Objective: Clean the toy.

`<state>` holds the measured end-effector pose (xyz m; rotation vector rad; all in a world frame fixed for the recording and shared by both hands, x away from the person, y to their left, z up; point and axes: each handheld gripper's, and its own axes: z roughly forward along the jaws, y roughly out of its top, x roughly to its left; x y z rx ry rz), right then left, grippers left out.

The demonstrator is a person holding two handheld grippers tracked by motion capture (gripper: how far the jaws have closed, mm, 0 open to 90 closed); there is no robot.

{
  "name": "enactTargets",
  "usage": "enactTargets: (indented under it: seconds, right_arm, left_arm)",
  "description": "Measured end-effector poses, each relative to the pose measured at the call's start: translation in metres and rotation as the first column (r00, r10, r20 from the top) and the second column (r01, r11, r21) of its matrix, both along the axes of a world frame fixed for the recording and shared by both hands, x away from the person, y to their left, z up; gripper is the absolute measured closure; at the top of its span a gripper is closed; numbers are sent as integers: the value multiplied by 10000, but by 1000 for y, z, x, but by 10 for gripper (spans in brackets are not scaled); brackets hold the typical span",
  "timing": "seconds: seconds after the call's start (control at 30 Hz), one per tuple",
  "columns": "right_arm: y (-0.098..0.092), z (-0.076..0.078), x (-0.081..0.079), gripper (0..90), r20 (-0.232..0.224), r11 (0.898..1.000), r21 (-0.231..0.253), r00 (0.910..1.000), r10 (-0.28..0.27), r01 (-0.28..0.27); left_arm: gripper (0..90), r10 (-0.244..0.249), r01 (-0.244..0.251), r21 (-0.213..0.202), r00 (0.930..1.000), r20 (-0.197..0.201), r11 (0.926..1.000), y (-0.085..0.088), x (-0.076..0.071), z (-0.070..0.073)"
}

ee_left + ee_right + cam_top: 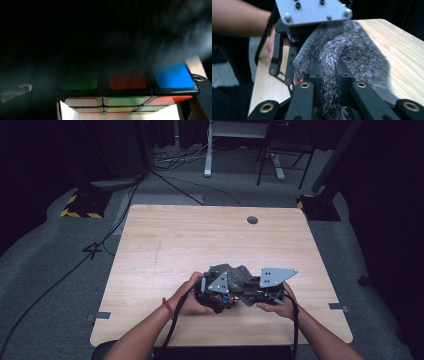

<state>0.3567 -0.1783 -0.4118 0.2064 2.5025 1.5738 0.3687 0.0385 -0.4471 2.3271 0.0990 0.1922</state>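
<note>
Both forearms come in from the near edge of the table (150, 235) and meet close together over its near middle part. The left hand (187, 301) wraps around the left gripper (216, 295) from the side, with a thin band on the wrist. The jaws of this gripper are closed on a colour cube (127, 82). The right hand (278, 308) holds the right gripper (252, 290) from below, and this gripper points toward the left one. Its jaws are pressed together on a grey furry cloth (352, 57). The two grippers are just beside each other, almost touching.
</note>
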Motion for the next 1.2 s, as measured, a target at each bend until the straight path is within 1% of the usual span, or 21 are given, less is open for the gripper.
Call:
enactTargets:
  seconds: [0.07, 0.17, 0.23, 0.33, 0.4, 0.47, 0.5, 0.57, 0.6, 0.63, 0.67, 0.7, 0.77, 0.83, 0.87, 0.9, 0.93, 0.97, 1.0, 1.07, 1.2]
  right_arm:
    - [0, 2, 0, 792, 16, 9997, 102, 9997, -232, 231]
    - [-11, 4, 5, 793, -9, 9973, 145, 9974, -718, 718]
    - [-17, 1, 7, 794, 6, 9955, -70, 9955, -948, 948]
    - [-22, -5, 11, 795, -182, 9935, -514, 9945, -1027, 1017]
    - [-24, -9, 14, 795, -383, 9927, -639, 9937, -1052, 1027]
    - [-22, -13, 15, 795, -557, 9914, -919, 9935, -988, 935]
    - [-20, -16, 15, 795, -716, 9928, -920, 9939, -839, 772]
    - [-15, -19, 14, 795, -704, 9891, -1333, 9949, -718, 620]
    - [-13, -20, 14, 795, -689, 9870, -1497, 9952, -692, 582]
    - [-15, -20, 15, 795, -838, 9914, -1202, 9946, -616, 513]
    - [-15, -20, 15, 795, -838, 9914, -1202, 9946, -616, 513]
    - [-17, -18, 14, 795, -903, 9953, -820, 9942, -590, 516]
    - [-17, -16, 13, 795, -879, 9962, -700, 9945, -573, 512]
    - [-15, -13, 10, 798, -690, 9958, -731, 9958, -610, 559]
    - [-15, -13, 9, 799, -658, 9958, -749, 9962, -571, 521]
    - [-16, -11, 7, 799, -394, 9947, -865, 9975, -592, 556]
    - [-16, -11, 7, 799, -394, 9947, -865, 9975, -592, 556]
    - [-17, -7, 5, 800, -250, 9956, -747, 9980, -578, 558]
    - [-17, -4, 4, 800, -166, 9958, -722, 9982, -576, 563]
    - [-18, -2, 3, 800, -120, 9964, -632, 9983, -576, 567]
    - [-17, -1, 1, 800, -38, 9970, -488, 9982, -606, 604]
  left_arm:
    - [334, 147, -148, -172, 9999, -58, 9997, 5, 3, 1]
    - [334, 356, -360, -549, 9993, -90, 9978, 12, 5, 4]
    - [335, 410, -405, -726, 9991, 55, 9965, 14, 4, 7]
    - [335, 445, -436, -1020, 9990, 59, 9938, 16, 3, 10]
    - [335, 370, -364, -1373, 9993, 22, 9899, 18, 2, 14]
    - [335, 431, -391, -1469, 9988, 240, 9884, 19, 1, 16]
    - [335, 402, -368, -1519, 9990, 197, 9877, 19, 1, 17]
    - [335, 449, -399, -1470, 9985, 307, 9883, 19, 1, 17]
    - [335, 420, -375, -1502, 9988, 263, 9879, 20, 1, 17]
    - [334, 406, -371, -1583, 9990, 186, 9867, 21, 2, 17]
    - [334, 416, -388, -1669, 9990, 134, 9852, 22, 3, 17]
    - [332, 374, -367, -1578, 9993, 16, 9868, 21, 5, 15]
    - [330, 374, -369, -1556, 9993, 0, 9871, 20, 5, 14]
    - [321, 257, -271, -1466, 9996, -116, 9888, 18, 6, 12]
    - [318, 231, -221, -1384, 9997, 57, 9901, 17, 4, 13]
    - [317, 287, -262, -1350, 9995, 165, 9905, 16, 3, 14]
    - [317, 294, -263, -1295, 9993, 221, 9912, 16, 3, 14]
    - [318, 283, -249, -1177, 9992, 275, 9927, 16, 3, 16]
    - [315, 288, -249, -1206, 9991, 306, 9924, 16, 3, 16]
    - [313, 322, -287, -1274, 9991, 261, 9914, 17, 3, 16]
    - [315, 388, -348, -1110, 9987, 334, 9932, 17, 3, 16]
